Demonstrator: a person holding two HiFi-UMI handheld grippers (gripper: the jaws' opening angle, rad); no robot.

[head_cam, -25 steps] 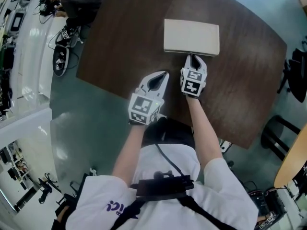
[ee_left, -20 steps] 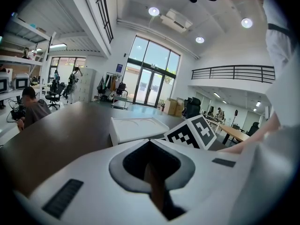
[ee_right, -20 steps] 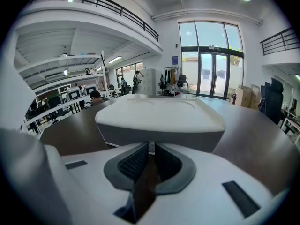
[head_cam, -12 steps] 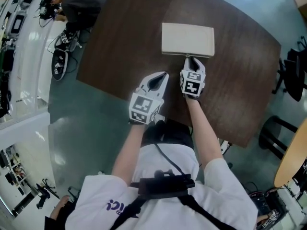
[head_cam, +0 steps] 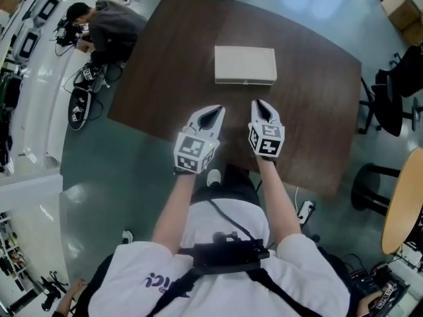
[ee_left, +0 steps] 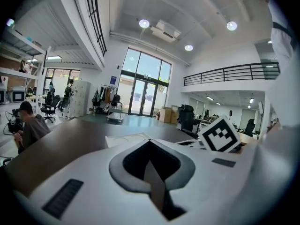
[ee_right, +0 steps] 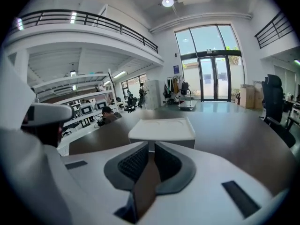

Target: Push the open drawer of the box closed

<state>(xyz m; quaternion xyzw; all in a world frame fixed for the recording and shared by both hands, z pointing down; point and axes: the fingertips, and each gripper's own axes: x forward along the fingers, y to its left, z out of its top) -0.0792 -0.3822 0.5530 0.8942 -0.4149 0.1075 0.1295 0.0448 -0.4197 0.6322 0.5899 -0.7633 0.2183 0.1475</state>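
On my left, the left gripper (head_cam: 213, 113) hangs over the near edge of the table (head_cam: 165, 78), jaws pressed together to a point, holding nothing. Moving across: the box (head_cam: 245, 63) sits in the middle of the table, towards the far edge, well apart from both tongs. Its front, with a small knob (head_cam: 245, 82), faces me and looks flush, so I judge the drawer is home and the push is done. If there's any gap I can't see from here, the next move is a straight, gentle nudge on that front. On the right, the right gripper (head_cam: 260, 105) points at the box, jaws a narrow slit apart, nothing between them. There's no readable writing on the box, only square black-and-white markers on my tongs.
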